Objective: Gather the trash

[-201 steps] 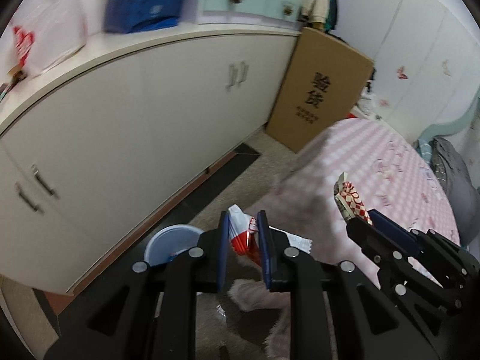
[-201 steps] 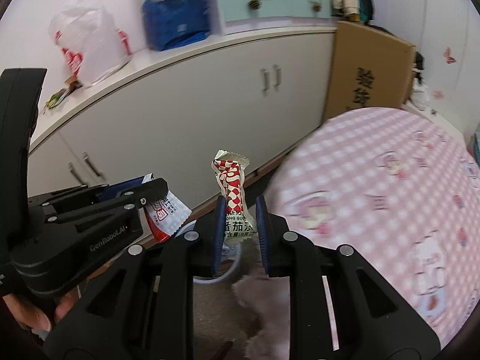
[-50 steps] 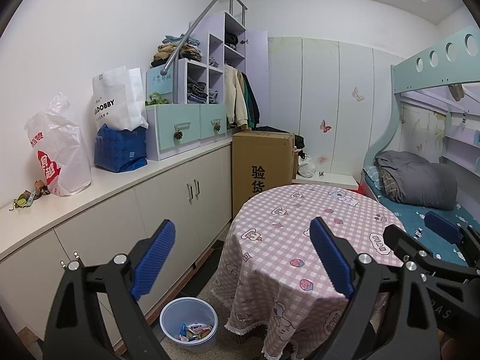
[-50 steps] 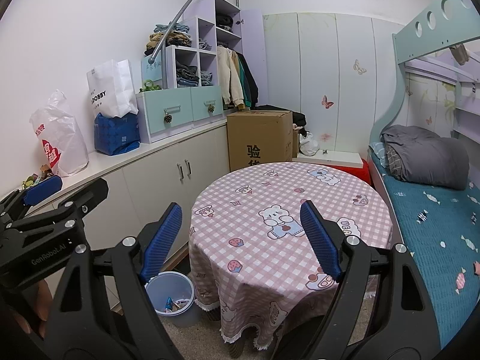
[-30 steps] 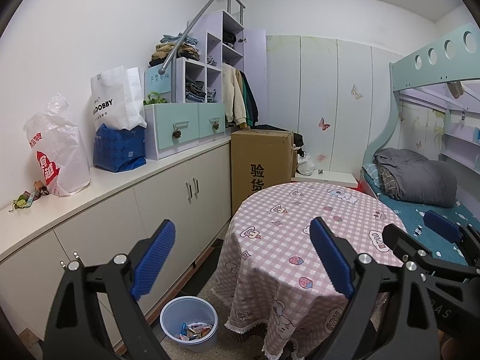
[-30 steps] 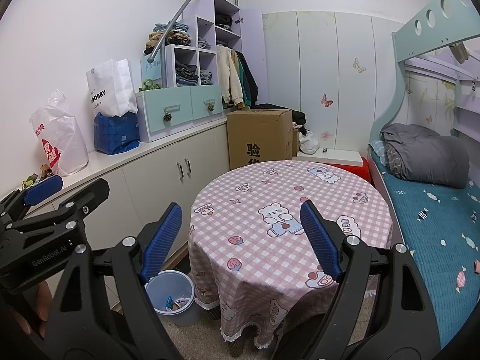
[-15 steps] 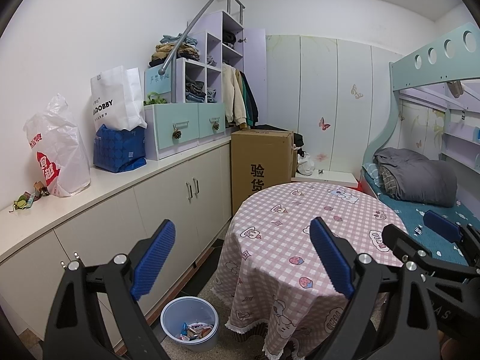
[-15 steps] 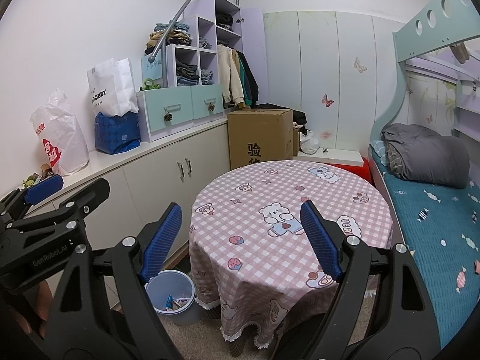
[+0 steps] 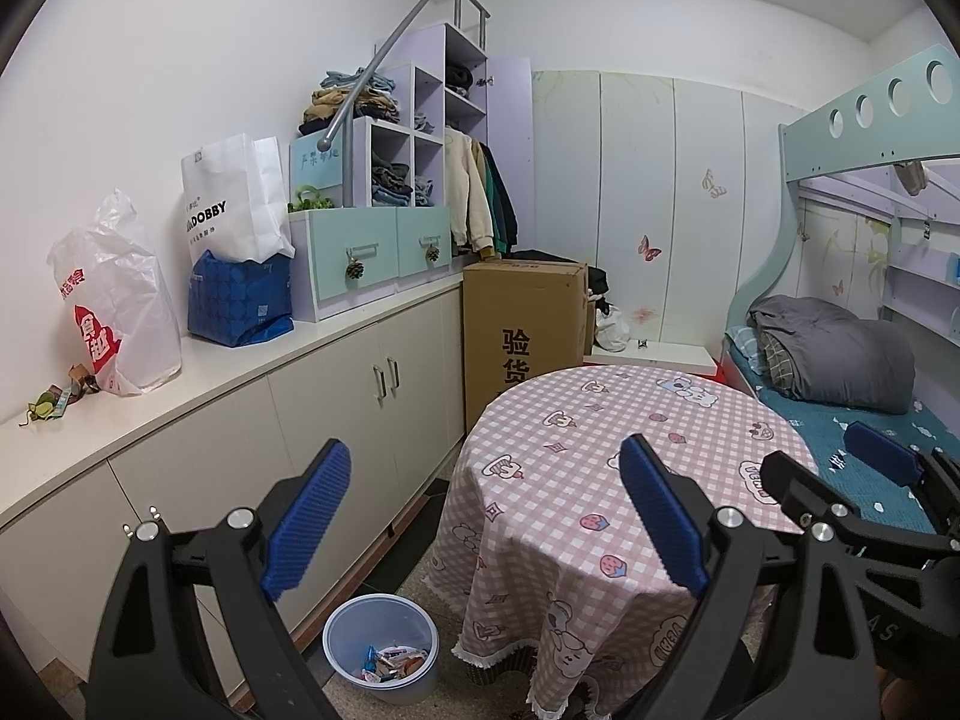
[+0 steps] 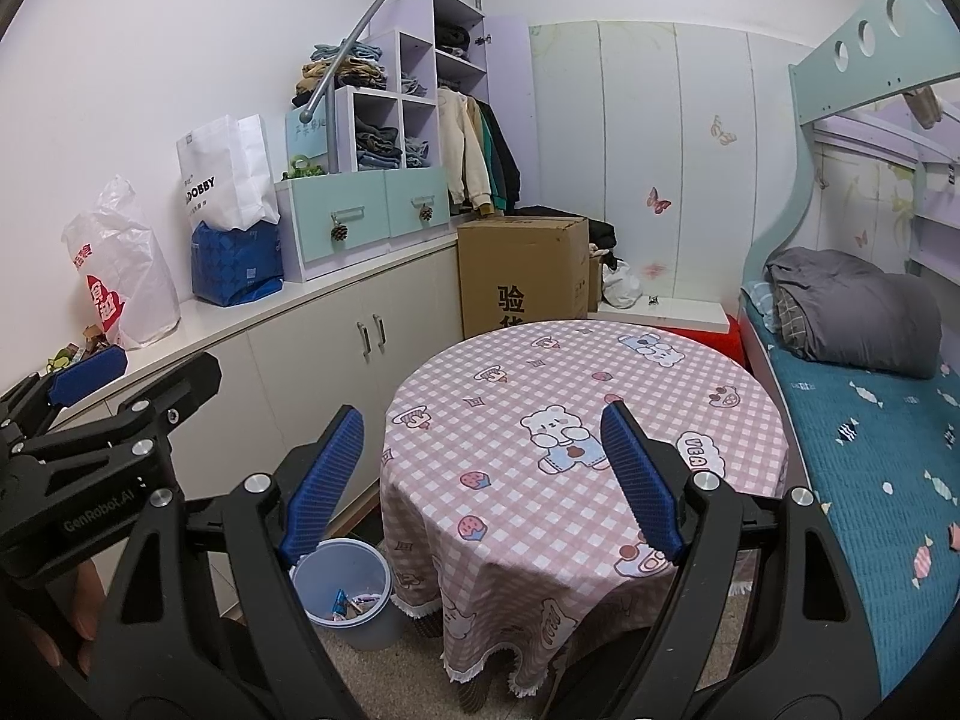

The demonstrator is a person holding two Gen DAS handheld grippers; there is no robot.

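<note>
Left claw (image 9: 483, 513) spread wide with nothing between its blue ribbed pads (image 9: 309, 519), held level above the floor in the left wrist view. Below it a pale blue round plastic bin (image 9: 381, 648) standing on the floor just beside the white cabinet doors and the fringe of the round counter draped in pink checked cloth (image 9: 606, 450), with colourful snack wrappers (image 9: 393, 663) lying inside. Bare cloth top, nothing on it. At the right edge, part of the right claw, one blue pad showing. In the right wrist view: right claw (image 10: 480, 474) likewise gaping, empty, blue pads (image 10: 639, 477) framing the same pink checked counter (image 10: 600, 384). Same bin (image 10: 345, 594) low on the left against the cloth's hem, wrappers (image 10: 354, 600) in its bottom. Left claw at the left edge, fingertips of a hand (image 10: 81, 612) underneath it. Brown cardboard box (image 10: 522, 273) behind the counter; teal bed (image 10: 870, 450) to the right.
</note>
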